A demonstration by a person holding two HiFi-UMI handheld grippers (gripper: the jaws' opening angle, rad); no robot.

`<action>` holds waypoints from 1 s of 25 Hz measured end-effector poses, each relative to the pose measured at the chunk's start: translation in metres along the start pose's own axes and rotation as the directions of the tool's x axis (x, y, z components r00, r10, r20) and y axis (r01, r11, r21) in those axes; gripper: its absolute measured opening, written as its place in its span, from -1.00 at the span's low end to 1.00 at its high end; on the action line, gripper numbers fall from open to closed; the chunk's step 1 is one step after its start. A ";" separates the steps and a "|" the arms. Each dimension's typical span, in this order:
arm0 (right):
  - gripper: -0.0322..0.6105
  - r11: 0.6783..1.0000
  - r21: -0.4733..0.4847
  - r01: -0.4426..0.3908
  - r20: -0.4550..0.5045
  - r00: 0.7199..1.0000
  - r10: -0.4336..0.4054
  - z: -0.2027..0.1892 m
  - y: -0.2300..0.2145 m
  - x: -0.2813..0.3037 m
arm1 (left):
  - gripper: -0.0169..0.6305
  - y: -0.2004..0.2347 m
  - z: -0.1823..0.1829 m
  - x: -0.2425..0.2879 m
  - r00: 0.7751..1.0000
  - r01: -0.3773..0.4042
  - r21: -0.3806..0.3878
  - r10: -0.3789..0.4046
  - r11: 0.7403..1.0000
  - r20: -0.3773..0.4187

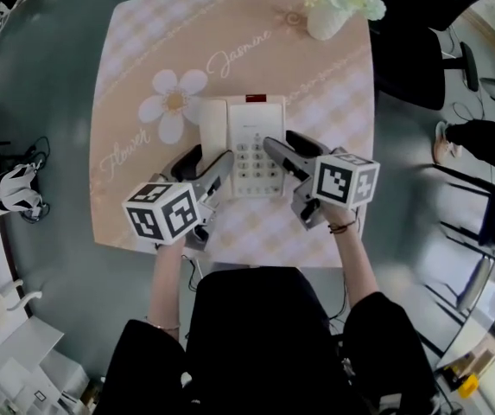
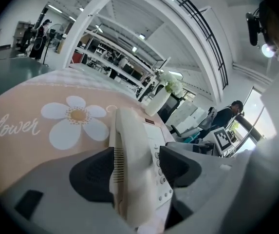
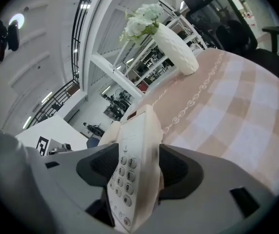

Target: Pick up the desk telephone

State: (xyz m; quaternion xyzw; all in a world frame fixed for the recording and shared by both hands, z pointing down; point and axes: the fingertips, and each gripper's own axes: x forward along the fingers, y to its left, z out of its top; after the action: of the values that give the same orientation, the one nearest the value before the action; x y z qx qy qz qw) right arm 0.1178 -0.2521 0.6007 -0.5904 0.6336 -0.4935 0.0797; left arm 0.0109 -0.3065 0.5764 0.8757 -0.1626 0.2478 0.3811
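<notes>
A white desk telephone (image 1: 238,141) lies flat on the pink flower-print tablecloth (image 1: 143,76), handset on its left side and keypad on its right. My left gripper (image 1: 211,158) is at the phone's near left corner. In the left gripper view its dark pads (image 2: 93,177) stand apart on either side of the handset (image 2: 129,150), so it is open. My right gripper (image 1: 283,143) is at the near right corner. Its jaws straddle the keypad edge of the phone (image 3: 137,150) and are also open. The phone rests on the table.
A white vase of flowers (image 1: 326,20) stands at the table's far right edge, well behind the phone. A black office chair (image 1: 420,50) and someone's shoe (image 1: 441,141) are to the right of the table. The table's near edge is just behind my grippers.
</notes>
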 end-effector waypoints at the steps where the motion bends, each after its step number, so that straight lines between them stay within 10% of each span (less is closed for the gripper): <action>1: -0.16 1.000 -0.006 0.005 -0.005 1.000 -0.005 0.001 0.000 0.002 | -0.10 0.000 0.000 0.001 1.000 0.005 0.000 -0.005 1.000 -0.006; 25: -0.13 0.998 -0.009 0.070 -0.055 0.996 -0.070 -0.006 -0.002 0.014 | 0.10 0.011 -0.021 0.024 0.989 0.043 -0.090 -0.056 0.995 -0.137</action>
State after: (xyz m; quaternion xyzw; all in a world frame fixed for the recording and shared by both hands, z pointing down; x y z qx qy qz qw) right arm 0.1108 -0.2596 0.6117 -0.5987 0.6163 -0.5098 0.0429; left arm 0.0193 -0.3003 0.6091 0.8427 -0.1243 0.2917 0.4352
